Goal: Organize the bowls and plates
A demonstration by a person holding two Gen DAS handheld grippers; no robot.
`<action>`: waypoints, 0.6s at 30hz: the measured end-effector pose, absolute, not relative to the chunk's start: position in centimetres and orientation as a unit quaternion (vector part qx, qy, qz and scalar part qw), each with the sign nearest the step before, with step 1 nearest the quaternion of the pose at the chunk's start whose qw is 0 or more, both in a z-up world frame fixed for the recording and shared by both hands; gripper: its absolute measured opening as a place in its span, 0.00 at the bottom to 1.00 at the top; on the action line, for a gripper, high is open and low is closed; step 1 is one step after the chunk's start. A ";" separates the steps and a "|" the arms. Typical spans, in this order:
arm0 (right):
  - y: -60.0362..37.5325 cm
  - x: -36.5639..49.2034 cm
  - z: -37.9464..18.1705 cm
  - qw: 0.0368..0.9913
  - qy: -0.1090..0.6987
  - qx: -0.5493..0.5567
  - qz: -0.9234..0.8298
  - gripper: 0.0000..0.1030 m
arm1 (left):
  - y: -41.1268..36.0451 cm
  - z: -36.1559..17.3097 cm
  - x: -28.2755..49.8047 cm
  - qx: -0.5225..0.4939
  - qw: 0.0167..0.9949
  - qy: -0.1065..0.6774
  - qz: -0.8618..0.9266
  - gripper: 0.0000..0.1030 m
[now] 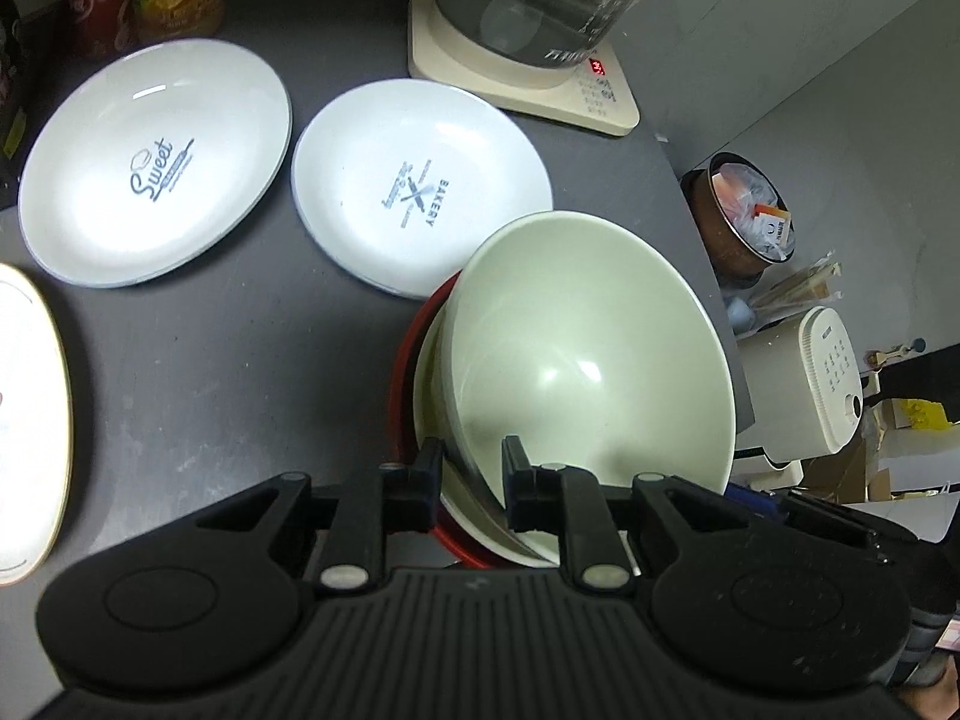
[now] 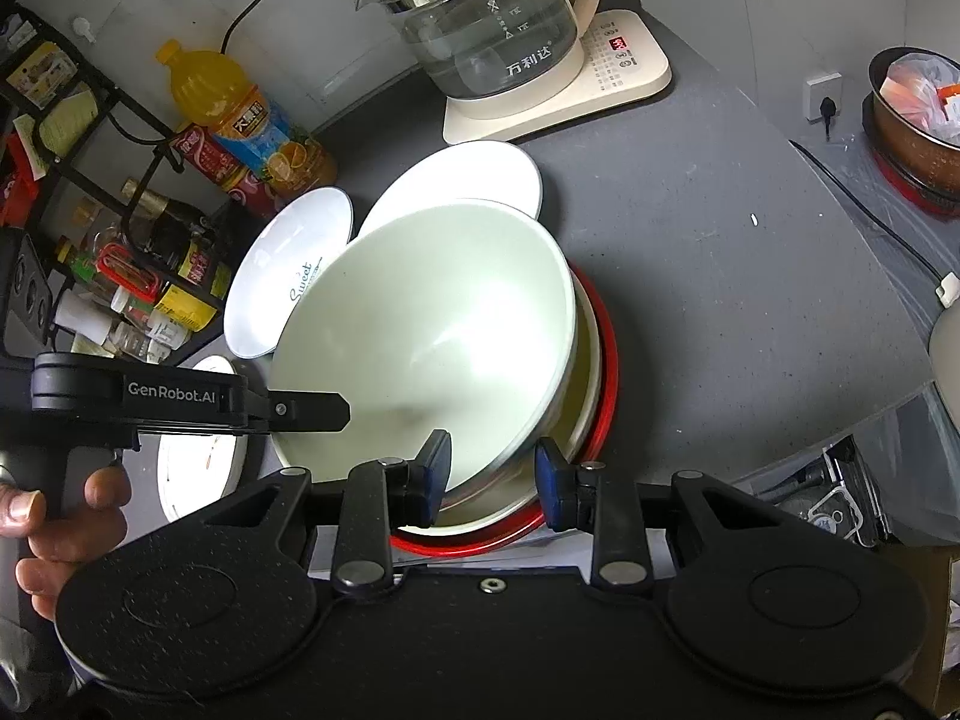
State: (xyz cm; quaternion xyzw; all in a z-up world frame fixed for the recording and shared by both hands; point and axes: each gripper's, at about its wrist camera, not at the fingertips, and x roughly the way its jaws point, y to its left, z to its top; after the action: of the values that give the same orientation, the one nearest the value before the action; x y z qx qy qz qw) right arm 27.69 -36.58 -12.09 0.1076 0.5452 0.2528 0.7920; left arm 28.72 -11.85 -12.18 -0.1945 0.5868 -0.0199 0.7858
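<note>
Two hand-held grippers (image 1: 471, 468) (image 2: 492, 468) astride one tilted green bowl (image 1: 588, 348); two white plates (image 1: 156, 162).

The round white ceramic plate (image 1: 156, 162) near the bottles carried the dark blue script word "Sweet", and part of that word also showed in the right wrist view. The smaller round white ceramic plate (image 1: 420, 195) beside it read "BAKERY" next to a crossed-utensil emblem; its smaller lettering was too fine to read. The black arm of the left tongs (image 2: 186, 399) bore "GenRobot.AI" in white. The clear glass kettle (image 2: 486, 24) showed the white characters "万利达". The red digits on its cream base (image 2: 618, 69) were too blurred to read
</note>
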 end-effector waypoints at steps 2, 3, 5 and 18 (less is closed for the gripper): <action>-36.6 27.8 -12.1 0.791 0.547 0.109 0.252 0.30 | -11.9 -12.3 28.7 -0.191 0.786 0.587 -0.020 0.17; -36.7 27.8 -12.0 0.790 0.548 0.110 0.252 0.32 | -12.0 -12.3 28.7 -0.188 0.786 0.588 -0.021 0.17; -36.6 27.8 -11.9 0.791 0.549 0.107 0.250 0.33 | -12.0 -12.3 28.8 -0.185 0.784 0.592 -0.024 0.17; -37.6 27.9 -10.9 0.793 0.544 0.112 0.250 0.34 | -10.9 -11.2 29.3 -0.187 0.794 0.578 -0.022 0.18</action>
State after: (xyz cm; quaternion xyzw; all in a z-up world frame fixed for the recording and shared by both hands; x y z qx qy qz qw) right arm 27.89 -37.64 -10.88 0.1123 0.5439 0.2501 0.7931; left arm 29.31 -10.87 -11.22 -0.1868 0.5776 -0.0221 0.7944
